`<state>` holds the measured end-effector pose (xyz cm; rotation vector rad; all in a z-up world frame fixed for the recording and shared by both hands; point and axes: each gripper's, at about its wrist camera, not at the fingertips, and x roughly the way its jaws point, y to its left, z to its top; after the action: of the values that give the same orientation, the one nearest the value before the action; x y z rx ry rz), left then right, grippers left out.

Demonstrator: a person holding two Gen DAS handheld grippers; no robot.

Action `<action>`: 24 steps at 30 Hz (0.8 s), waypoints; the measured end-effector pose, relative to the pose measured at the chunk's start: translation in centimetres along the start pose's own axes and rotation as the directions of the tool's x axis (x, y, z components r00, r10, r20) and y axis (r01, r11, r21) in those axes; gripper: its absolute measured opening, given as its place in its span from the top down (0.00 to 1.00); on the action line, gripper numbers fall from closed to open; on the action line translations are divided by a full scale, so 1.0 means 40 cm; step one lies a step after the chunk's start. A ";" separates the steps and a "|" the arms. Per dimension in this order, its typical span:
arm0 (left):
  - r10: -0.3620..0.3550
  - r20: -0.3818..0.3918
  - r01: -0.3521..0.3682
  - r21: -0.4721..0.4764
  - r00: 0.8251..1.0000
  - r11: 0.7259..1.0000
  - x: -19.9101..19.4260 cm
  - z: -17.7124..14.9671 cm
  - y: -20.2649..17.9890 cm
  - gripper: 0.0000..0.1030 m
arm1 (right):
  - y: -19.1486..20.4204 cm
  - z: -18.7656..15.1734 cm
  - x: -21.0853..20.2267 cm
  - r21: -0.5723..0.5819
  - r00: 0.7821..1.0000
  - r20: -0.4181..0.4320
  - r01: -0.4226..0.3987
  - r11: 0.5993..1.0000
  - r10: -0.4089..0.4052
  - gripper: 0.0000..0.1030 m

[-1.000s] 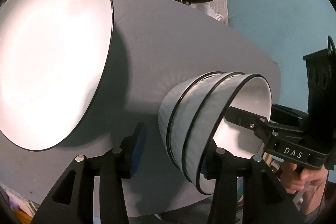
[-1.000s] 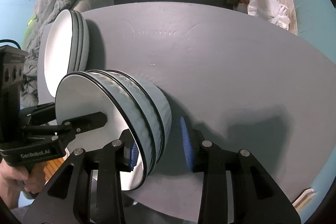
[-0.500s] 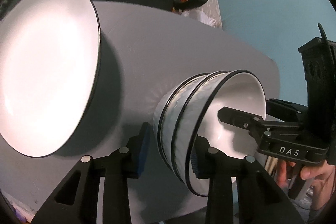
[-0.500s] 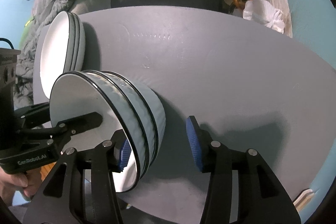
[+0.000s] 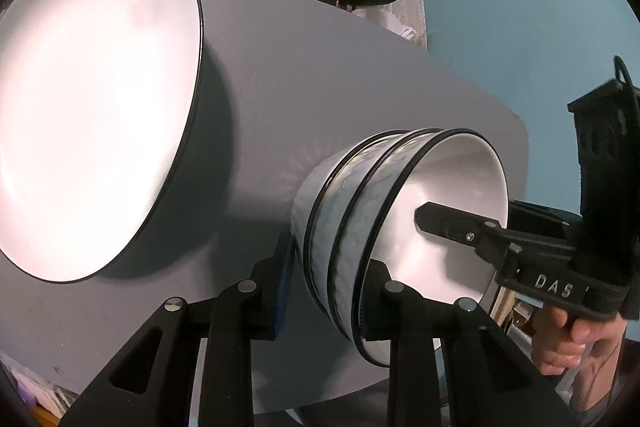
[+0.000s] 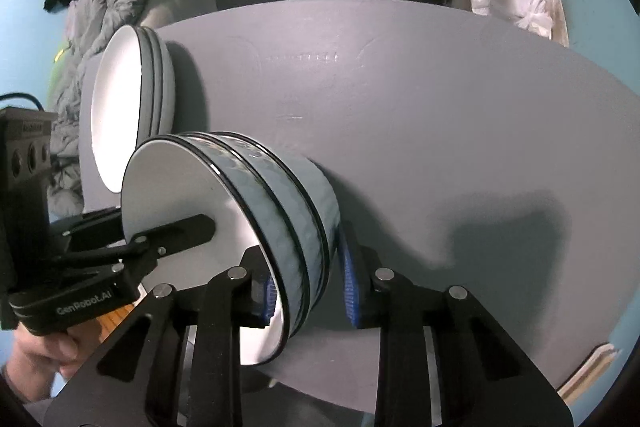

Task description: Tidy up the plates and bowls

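Hand-held gripper marked "DAS" clamps stacked bowls.

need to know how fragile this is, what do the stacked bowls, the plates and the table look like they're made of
Bowls: likely glazed ceramic, glossy white inside, ribbed pale outside, thin black rims.
Plates: probably the same glazed ceramic, bright sheen, black edge.
Table: matte grey top, faint scuffs; painted wood or laminate, hard to tell.
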<state>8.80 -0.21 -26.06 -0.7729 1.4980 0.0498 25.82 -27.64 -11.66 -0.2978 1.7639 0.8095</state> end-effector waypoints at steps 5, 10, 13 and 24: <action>0.017 0.015 -0.017 0.008 1.000 1.000 -0.001 -0.009 -0.007 0.77 | 0.014 -0.007 -0.007 -0.014 1.000 0.016 0.026 1.000 -0.026 0.80; 0.048 0.002 -0.048 0.031 0.999 0.998 -0.008 -0.032 -0.011 0.78 | 0.024 -0.018 -0.008 -0.009 0.999 0.026 0.036 0.999 -0.035 0.80; 0.047 0.004 -0.047 0.021 0.999 0.999 -0.007 -0.040 0.001 0.78 | 0.033 -0.030 -0.007 -0.009 0.999 0.024 0.033 0.999 -0.033 0.80; 0.057 0.028 -0.056 -0.009 0.998 0.998 -0.051 -0.078 0.030 0.78 | 0.115 -0.060 -0.008 -0.023 1.000 0.018 0.021 1.000 -0.021 0.80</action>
<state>5.29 0.06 -24.39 -0.7332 1.4938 0.1087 21.51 -25.90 -9.30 -0.3233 1.7335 0.8158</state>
